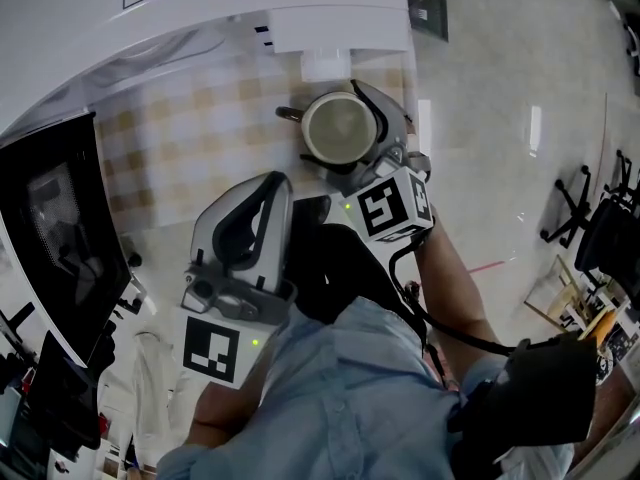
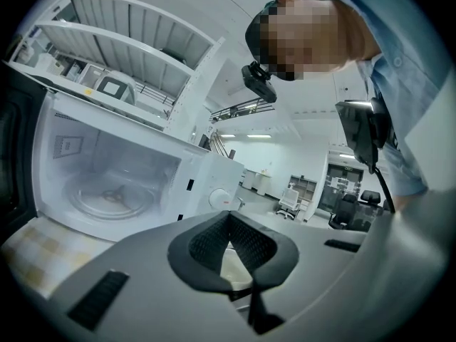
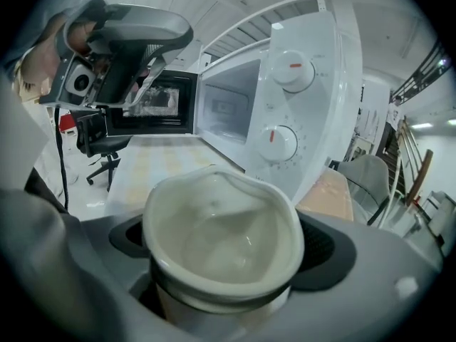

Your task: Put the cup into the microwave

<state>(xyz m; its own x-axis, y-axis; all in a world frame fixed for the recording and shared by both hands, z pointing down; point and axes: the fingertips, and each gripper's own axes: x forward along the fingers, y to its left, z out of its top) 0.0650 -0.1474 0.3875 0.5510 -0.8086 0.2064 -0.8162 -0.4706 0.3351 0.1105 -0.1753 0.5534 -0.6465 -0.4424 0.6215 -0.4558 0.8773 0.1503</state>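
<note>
From the head view we see the right gripper [image 1: 343, 133] clenched around the cup [image 1: 338, 128], which stands upright and open-mouthed just in front of the microwave [image 1: 200, 18], at its right end and outside it. We cannot tell whether the cup rests on the checked cloth [image 1: 180, 138] or hangs above it. The black door [image 1: 55, 228] is swung wide open at the left, and the left gripper [image 1: 268, 193] sits beside the right one, over the cloth, pointing toward the oven. In the left gripper view we find its jaws closed tip to tip with nothing held, only a sliver of cloth showing behind them. Beyond them the white cavity is open, and the glass turntable [image 2: 114, 197] lies bare inside. In the right gripper view the cream cup fills the space between the jaws, the dark pads [image 3: 324, 244] pressed against its sides, and its inside looks empty. Behind it rise the control panel with two dials [image 3: 292, 70], the open cavity and the open door, with the left gripper high at the upper left.
</note>
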